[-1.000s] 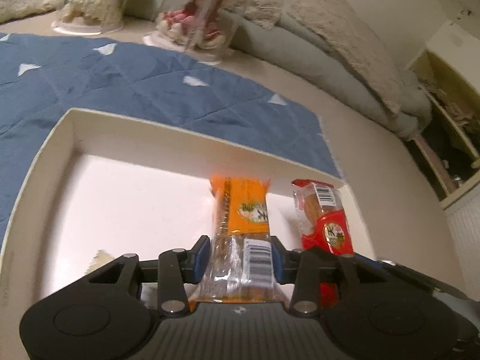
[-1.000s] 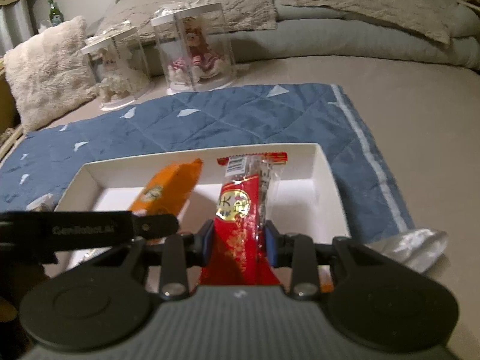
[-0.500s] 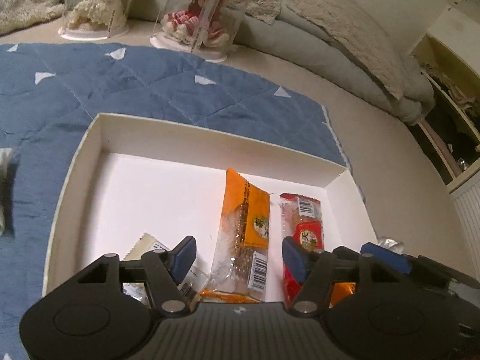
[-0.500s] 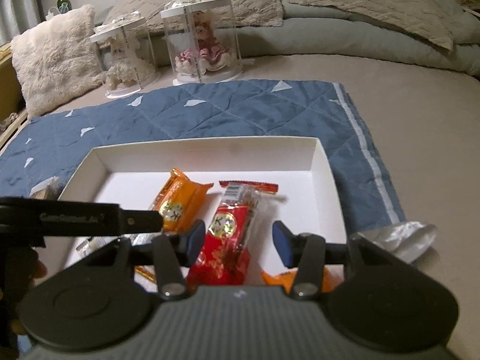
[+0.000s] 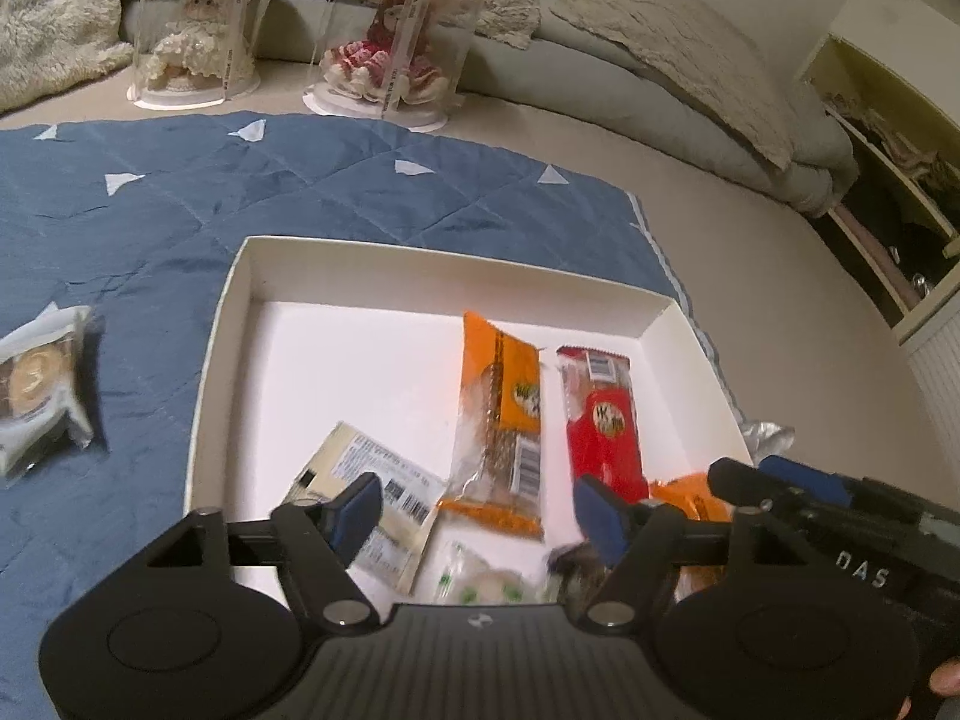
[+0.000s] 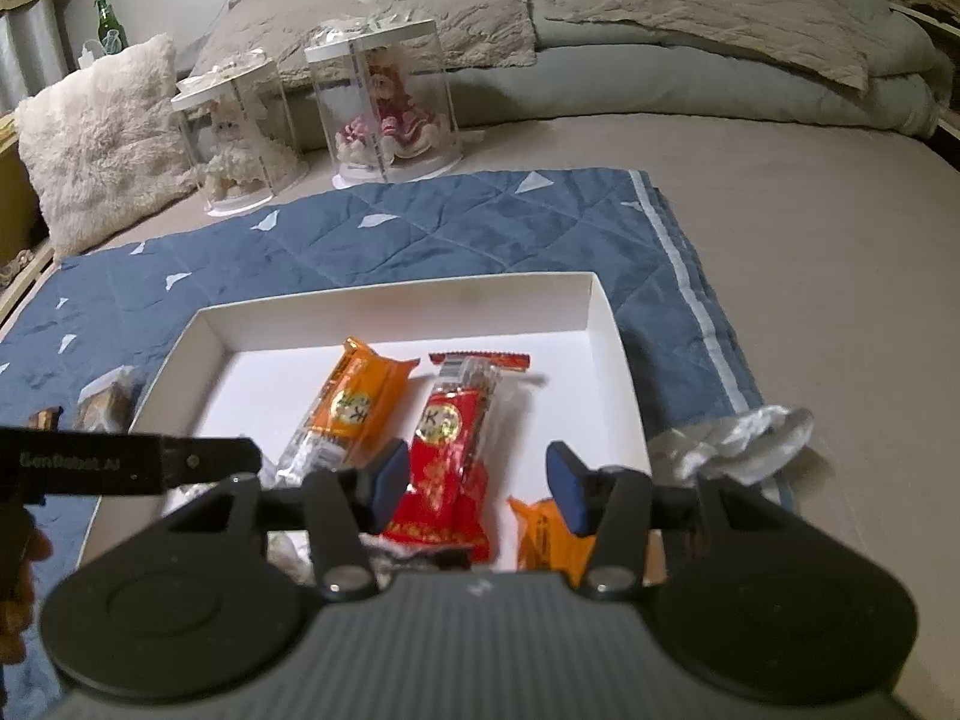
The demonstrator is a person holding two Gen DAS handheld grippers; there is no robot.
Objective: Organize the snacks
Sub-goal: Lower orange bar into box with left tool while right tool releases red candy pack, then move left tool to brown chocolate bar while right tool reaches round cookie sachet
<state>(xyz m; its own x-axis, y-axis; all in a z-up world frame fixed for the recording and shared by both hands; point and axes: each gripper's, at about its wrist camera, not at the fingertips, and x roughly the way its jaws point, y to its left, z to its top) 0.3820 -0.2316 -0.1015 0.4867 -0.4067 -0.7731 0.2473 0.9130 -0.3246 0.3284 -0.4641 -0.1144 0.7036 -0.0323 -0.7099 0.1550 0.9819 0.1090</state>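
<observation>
We count one white box [image 5: 222, 324] on the blue quilt [image 5: 150, 204]. Inside it lie two orange packets [image 5: 501, 384] [image 6: 549, 534], one red packet [image 5: 603, 414] and one pale packet [image 5: 366, 468]. Behind the box stand two clear doll cases [image 5: 198, 30] [image 5: 402, 42]; left of it lies one cookie pack [image 5: 39, 384].

Both cameras sit close above the near edge of the white box [image 5: 228, 312] [image 6: 612, 324], looking across it toward the pillows [image 5: 666, 36] [image 6: 708, 6].
</observation>
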